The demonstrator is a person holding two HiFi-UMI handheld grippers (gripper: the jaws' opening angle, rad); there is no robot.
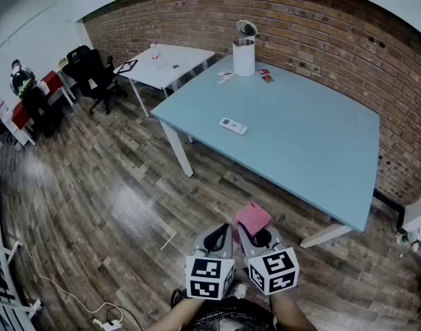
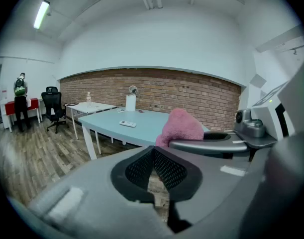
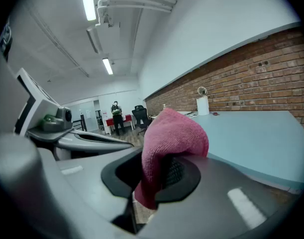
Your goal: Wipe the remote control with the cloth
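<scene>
1. White plastic remote control (image 1: pixel 233 125), flat on the pale blue table (image 1: pixel 313 136) toward its 9 o'clock edge. At 12 o'clock from both claws in the head view, well apart from them, touched by nothing.
2. Pink cloth (image 3: pixel 171 143), bunched and pinched in the right claw (image 3: pixel 161 171), its folded end poking out past the tips. Off the table, over the wooden floor (image 1: pixel 114 205).
3. Left claw (image 2: pixel 152 153) pressed together on nothing, just beside the right one at its 9 o'clock.
4. Progress, as a judgement: cloth in hand, so pick-up done; wiping not yet begun. Left to do: reach the table, lay the cloth on the remote control and rub across it, perhaps with the left claw steadying it.
5. Farther out: white lidded container (image 1: pixel 244 55) at the table's 12 o'clock edge, small red items just beside it. White second table (image 1: pixel 170 64) at 11 o'clock, and a standing person (image 2: pixel 20 101) beyond, at 10 o'clock.
6. Writing: none legible. Any brand or button print on the remote control too small to read. Only black-and-white square markers (image 1: pixel 209 276) on the claw cubes.
</scene>
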